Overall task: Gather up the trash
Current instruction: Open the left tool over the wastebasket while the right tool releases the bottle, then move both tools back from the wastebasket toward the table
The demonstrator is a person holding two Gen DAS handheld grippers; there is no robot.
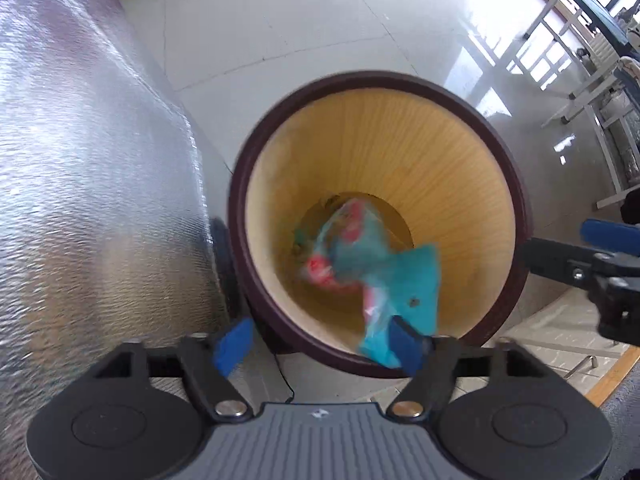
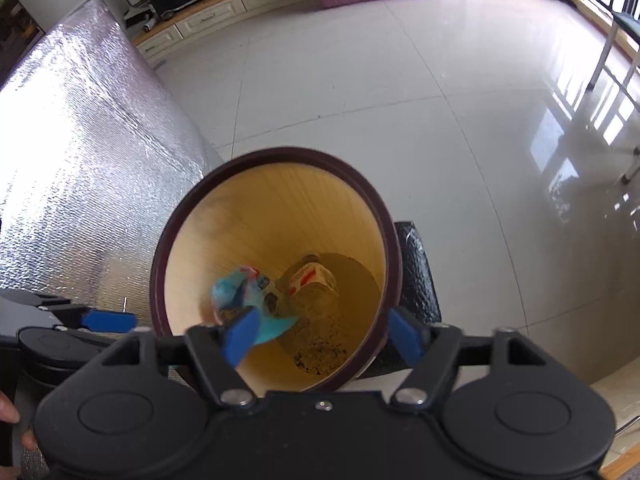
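A round bin with a dark brown rim and wood-yellow inside stands on the floor; it also shows in the right wrist view. A teal and red crumpled wrapper is blurred inside the bin's mouth, free of both fingers; it also shows in the right wrist view. A crushed clear bottle with a red and white label lies at the bin's bottom. My left gripper is open over the bin's near rim. My right gripper is open above the bin.
A silver foil-covered table stands left of the bin and shows in the right wrist view. A black object sits right of the bin. White glossy floor tiles stretch beyond. White-framed furniture stands at the far right.
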